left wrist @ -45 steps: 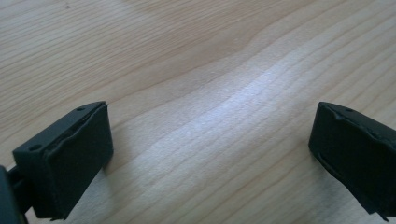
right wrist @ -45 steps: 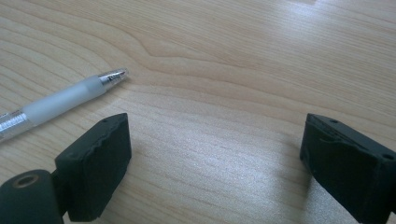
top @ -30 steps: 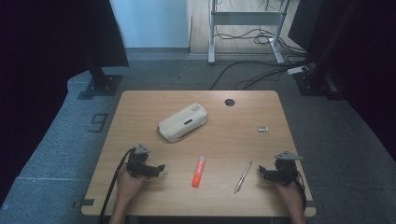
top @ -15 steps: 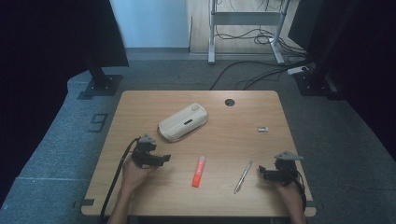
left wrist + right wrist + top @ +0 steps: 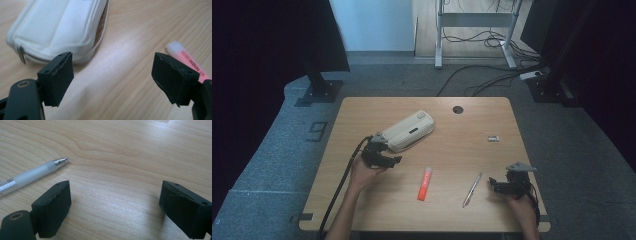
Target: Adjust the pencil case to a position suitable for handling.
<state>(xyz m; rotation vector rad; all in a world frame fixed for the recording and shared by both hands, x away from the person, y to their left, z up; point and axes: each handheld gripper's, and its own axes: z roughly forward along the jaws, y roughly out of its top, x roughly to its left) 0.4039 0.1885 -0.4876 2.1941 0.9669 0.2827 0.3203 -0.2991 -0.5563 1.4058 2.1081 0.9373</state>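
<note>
The table carries four main things. Largest is the white pouch, lying toward the far left with its long axis slanted from the near left up to the far right; its zip end faces the near left. Next in size, the orange marker lies near the middle of the front edge, long axis running roughly front to back. The pen lies to its right, tilted a little, tip toward the front right. A small clip sits alone toward the right edge.

The left gripper hovers just beside the pouch's near-left end. Its jaws have just been closing but stand spread, with nothing between them. In the left gripper view the pouch lies ahead and to the left of the jaws, the marker off to the right. The left hand is by far the nearer to the pouch.

The right gripper rests near the front right corner, jaws spread and empty, the pen just beyond its left jaw.
</note>
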